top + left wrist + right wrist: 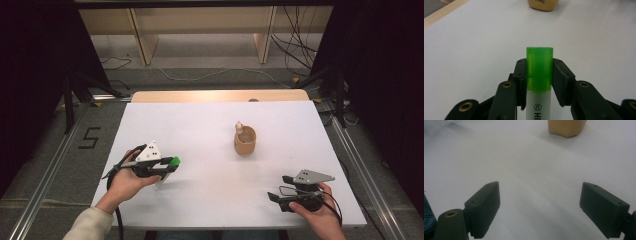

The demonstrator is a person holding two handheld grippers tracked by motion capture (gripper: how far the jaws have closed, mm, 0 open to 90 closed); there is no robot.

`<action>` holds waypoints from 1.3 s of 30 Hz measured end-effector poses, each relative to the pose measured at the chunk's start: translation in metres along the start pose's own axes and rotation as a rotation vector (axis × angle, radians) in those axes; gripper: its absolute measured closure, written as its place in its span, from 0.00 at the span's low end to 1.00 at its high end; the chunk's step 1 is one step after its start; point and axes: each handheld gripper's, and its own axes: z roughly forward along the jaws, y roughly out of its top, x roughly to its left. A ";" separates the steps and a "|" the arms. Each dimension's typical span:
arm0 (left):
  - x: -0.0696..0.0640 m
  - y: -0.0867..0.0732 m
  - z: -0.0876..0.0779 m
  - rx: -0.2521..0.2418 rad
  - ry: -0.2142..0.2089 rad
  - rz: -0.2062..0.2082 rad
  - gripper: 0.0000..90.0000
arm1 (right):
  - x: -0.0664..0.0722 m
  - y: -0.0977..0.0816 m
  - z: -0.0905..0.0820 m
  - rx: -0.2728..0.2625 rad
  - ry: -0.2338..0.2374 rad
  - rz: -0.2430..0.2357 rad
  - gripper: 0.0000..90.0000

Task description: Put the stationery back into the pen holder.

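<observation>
A highlighter with a green cap (539,68) and white barrel sits between the pads of my left gripper (539,75), which is shut on it just below the cap. From above, that gripper (167,166) hovers over the table's left front with the green cap (174,161) pointing right. My right gripper (280,187) rests at the right front, jaws spread wide with nothing between them; its fingers (484,208) frame bare white table. A tan cup (245,140) holding a small pale object stands right of centre, also seen as a tan cup (543,5) ahead of the highlighter.
The white board (210,130) lies on a wooden table with a strip of wood showing at its far edge. Metal rails run along both sides on the floor. Shelves and cables lie beyond the table.
</observation>
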 end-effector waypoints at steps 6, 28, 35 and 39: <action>-0.003 0.003 0.005 -0.070 0.003 0.011 0.74 | 0.000 0.000 0.000 0.003 -0.001 -0.001 0.19; -0.004 0.009 0.015 -0.199 0.023 0.009 0.74 | 0.000 0.000 0.000 0.002 0.001 -0.003 0.19; -0.004 0.011 0.017 -0.219 0.034 0.001 0.74 | 0.000 0.001 0.000 0.000 0.003 -0.006 0.19; -0.004 0.013 0.018 -0.230 0.040 -0.003 0.74 | 0.001 0.001 0.000 0.004 0.003 -0.006 0.19</action>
